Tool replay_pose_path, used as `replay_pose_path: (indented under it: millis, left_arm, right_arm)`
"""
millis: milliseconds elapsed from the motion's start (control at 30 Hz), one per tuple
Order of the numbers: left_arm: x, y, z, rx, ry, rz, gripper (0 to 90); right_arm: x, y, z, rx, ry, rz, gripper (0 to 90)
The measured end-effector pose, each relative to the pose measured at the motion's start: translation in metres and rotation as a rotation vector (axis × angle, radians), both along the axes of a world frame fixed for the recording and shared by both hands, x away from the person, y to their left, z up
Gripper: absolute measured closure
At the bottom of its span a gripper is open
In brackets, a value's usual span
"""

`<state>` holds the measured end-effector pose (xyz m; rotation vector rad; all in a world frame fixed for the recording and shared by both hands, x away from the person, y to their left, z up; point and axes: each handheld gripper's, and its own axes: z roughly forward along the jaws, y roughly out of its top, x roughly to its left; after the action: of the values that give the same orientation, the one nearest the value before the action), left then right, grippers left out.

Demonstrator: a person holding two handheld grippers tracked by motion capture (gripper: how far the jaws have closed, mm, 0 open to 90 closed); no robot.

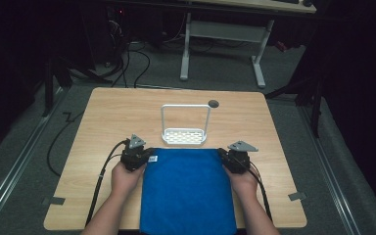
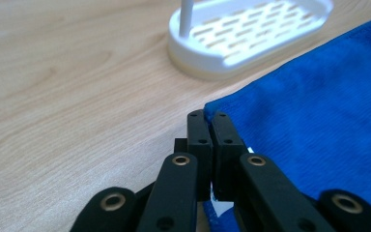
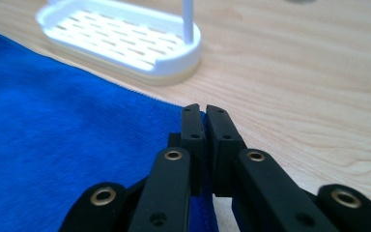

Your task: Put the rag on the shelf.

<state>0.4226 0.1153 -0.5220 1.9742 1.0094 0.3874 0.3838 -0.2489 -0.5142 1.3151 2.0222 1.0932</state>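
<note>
A blue cloth (image 1: pixel 187 191) lies flat on the wooden table (image 1: pixel 107 112), reaching over the near edge. My left gripper (image 1: pixel 144 155) is shut on the cloth's far left corner; the left gripper view has its jaws pressed together on the blue cloth (image 2: pixel 319 121) with the gripper (image 2: pixel 208 116) at the hem. My right gripper (image 1: pixel 223 155) is shut on the far right corner; in the right gripper view the blue cloth (image 3: pixel 53 145) edge runs between the closed jaws of the gripper (image 3: pixel 199 108). Both corners rest low, near the tabletop.
A white slotted rack (image 1: pixel 184 136) with a tall hoop handle stands just beyond the cloth's far edge, also seen as the rack (image 2: pixel 251 34) and the rack (image 3: pixel 125 38). A small dark disc (image 1: pixel 213 104) lies behind it. Tape marks (image 1: pixel 54 200) sit near the front corners.
</note>
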Motion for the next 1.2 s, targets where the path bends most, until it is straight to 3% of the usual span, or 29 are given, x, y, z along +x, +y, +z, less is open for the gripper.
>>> replay_pose_path:
  millis: [33, 67, 167, 233, 467, 500, 633, 767, 900, 1200]
  left_arm:
    - [0.000, 0.000, 0.000, 0.000, 0.000, 0.000, 88.7]
    - [-0.006, 0.000, 0.006, -0.009, -0.022, -0.001, 88.7]
    - [-0.011, 0.000, 0.010, -0.023, -0.037, -0.001, 88.6]
    - [-0.016, 0.001, 0.015, -0.030, -0.056, -0.002, 88.6]
    - [-0.030, 0.005, 0.028, -0.041, -0.117, 0.008, 88.4]
    - [-0.034, 0.006, 0.032, -0.052, -0.147, 0.009, 88.5]
    - [-0.038, 0.009, 0.039, -0.076, -0.183, 0.018, 88.4]
    - [-0.039, 0.011, 0.042, -0.091, -0.199, 0.023, 88.5]
    - [-0.045, 0.013, 0.053, -0.110, -0.241, 0.031, 88.5]
    - [-0.055, 0.013, 0.068, -0.133, -0.294, 0.023, 88.4]
  right_arm:
    - [0.000, 0.000, 0.000, 0.000, 0.000, 0.000, 87.1]
    - [-0.010, -0.004, 0.000, 0.046, -0.022, 0.004, 87.2]
    - [-0.014, -0.005, 0.002, 0.037, -0.015, 0.018, 87.2]
    - [-0.017, -0.009, 0.008, 0.075, -0.036, 0.012, 87.2]
    - [-0.022, -0.010, 0.018, 0.082, -0.078, 0.016, 87.2]
    - [-0.024, -0.010, 0.023, 0.083, -0.097, 0.019, 87.2]
    - [-0.029, -0.009, 0.031, 0.093, -0.128, 0.023, 87.2]
    - [-0.033, -0.007, 0.038, 0.091, -0.160, 0.027, 87.2]
    - [-0.039, -0.005, 0.046, 0.087, -0.198, 0.032, 87.2]
    - [-0.047, -0.004, 0.058, 0.111, -0.244, 0.037, 87.2]
